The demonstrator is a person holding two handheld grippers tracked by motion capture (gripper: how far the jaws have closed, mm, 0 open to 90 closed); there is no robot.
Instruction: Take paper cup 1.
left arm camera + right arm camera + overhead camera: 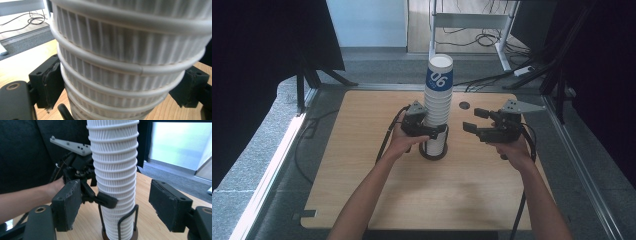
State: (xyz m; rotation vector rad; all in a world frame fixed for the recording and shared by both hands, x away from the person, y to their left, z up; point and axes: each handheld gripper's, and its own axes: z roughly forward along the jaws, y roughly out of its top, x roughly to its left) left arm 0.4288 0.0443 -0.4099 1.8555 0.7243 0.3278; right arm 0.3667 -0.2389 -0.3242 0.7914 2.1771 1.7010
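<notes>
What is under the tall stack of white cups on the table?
The cup stack stands in a black wire holder with a dark round base. The lowest cup's bottom is hidden inside it.

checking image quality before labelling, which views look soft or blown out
High view: dim and fairly sharp, dark curtains at both sides. Left gripper view: the cup stack is so close that its ribs look soft. Right gripper view: the bright panel behind is washed out, and the right tool is sharp.
</notes>
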